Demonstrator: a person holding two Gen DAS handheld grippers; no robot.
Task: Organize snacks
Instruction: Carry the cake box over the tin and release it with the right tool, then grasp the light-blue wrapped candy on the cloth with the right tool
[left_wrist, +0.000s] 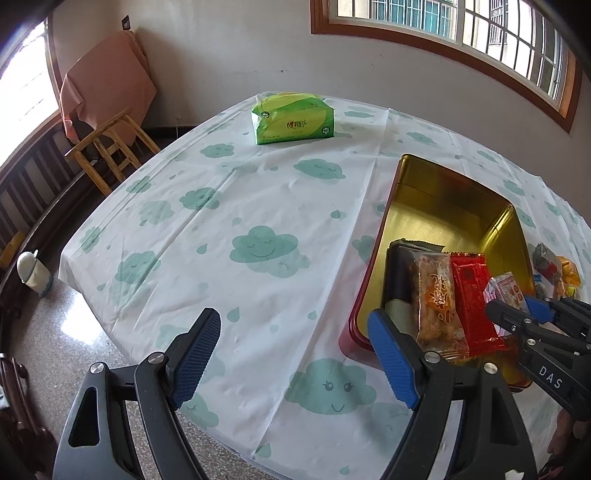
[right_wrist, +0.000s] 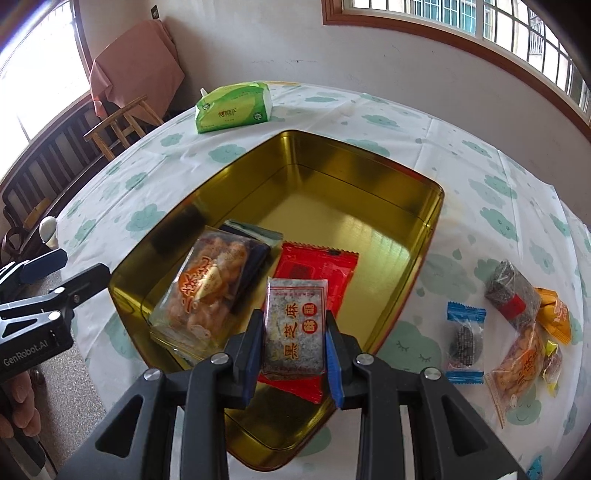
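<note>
Right gripper (right_wrist: 293, 338), nearest the lens, is clamping a grey speckled sesame-snack packet (right_wrist: 294, 325) above the gold rectangular metal tin (right_wrist: 430, 236), which is sitting on the cloud-print tablecloth (right_wrist: 498, 206) and holding a red foil packet (right_wrist: 319, 267). Left gripper (left_wrist: 295, 363) is hovering wide apart, gripping nothing, beside the tin.

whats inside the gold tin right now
In the gold tin: a clear pack of fried snacks lying on a dark packet, and a red packet. Whatever lies beneath them is hidden. The far half is bare.
</note>
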